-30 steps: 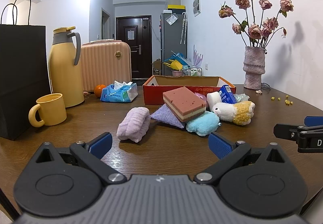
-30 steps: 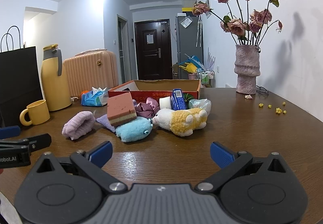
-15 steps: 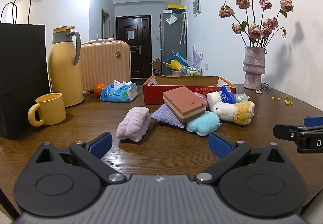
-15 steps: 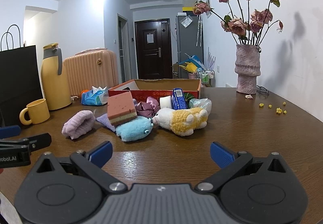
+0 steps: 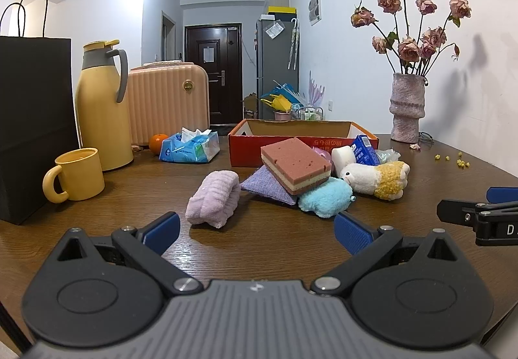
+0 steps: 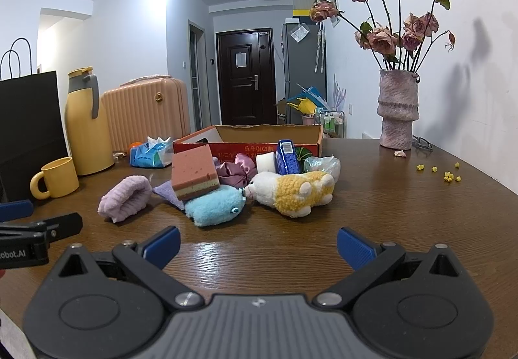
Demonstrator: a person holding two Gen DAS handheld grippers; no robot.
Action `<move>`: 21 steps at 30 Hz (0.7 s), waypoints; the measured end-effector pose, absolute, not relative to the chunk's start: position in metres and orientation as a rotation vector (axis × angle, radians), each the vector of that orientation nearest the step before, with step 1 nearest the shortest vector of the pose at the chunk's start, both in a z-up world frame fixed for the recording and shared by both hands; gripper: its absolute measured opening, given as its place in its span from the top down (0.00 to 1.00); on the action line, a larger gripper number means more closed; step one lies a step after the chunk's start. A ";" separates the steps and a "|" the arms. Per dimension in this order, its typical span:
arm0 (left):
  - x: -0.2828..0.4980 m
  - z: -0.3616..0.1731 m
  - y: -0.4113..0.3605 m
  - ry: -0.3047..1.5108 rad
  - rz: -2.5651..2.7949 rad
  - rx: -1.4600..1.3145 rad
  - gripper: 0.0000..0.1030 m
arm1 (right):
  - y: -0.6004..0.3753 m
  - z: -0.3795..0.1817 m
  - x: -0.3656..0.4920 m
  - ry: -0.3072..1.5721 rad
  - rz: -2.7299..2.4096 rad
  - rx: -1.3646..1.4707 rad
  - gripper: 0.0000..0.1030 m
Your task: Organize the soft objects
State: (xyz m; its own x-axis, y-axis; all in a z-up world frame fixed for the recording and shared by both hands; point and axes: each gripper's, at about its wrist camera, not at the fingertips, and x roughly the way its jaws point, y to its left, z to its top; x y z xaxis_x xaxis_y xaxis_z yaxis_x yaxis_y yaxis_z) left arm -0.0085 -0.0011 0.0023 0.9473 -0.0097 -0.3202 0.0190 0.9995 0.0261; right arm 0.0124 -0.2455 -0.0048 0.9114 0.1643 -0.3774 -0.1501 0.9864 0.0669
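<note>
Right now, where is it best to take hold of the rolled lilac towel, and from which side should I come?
Grip the lilac towel across its rolled middle, probably with the left hand-held gripper, which is open and nearest. Come from the front: the roll lies apart from the pile, its long axis running away from the camera, so the fingers can close on both soft sides.

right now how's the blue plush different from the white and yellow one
The blue plush is one pale blue colour all over; the white and yellow plush has a white head and a yellow woolly body. The blue plush has the sponge leaning on it; the white and yellow plush carries nothing. It also looks longer. Both are fluffy, lie on the table and sit nose to nose.
</note>
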 end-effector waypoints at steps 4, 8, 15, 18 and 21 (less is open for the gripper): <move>-0.008 0.002 -0.001 0.326 -0.015 0.029 0.00 | -0.246 -0.005 0.013 0.393 0.162 0.037 0.00; -0.008 0.002 -0.001 0.326 -0.014 0.029 0.00 | -0.245 -0.006 0.013 0.395 0.162 0.036 0.00; -0.008 0.002 -0.001 0.326 -0.015 0.028 0.00 | -0.245 -0.008 0.013 0.397 0.160 0.034 0.00; -0.008 0.002 -0.001 0.327 -0.014 0.029 0.00 | -0.245 -0.009 0.014 0.399 0.160 0.033 0.00; -0.008 0.002 -0.001 0.327 -0.014 0.028 0.00 | -0.245 -0.010 0.019 0.406 0.158 0.029 0.00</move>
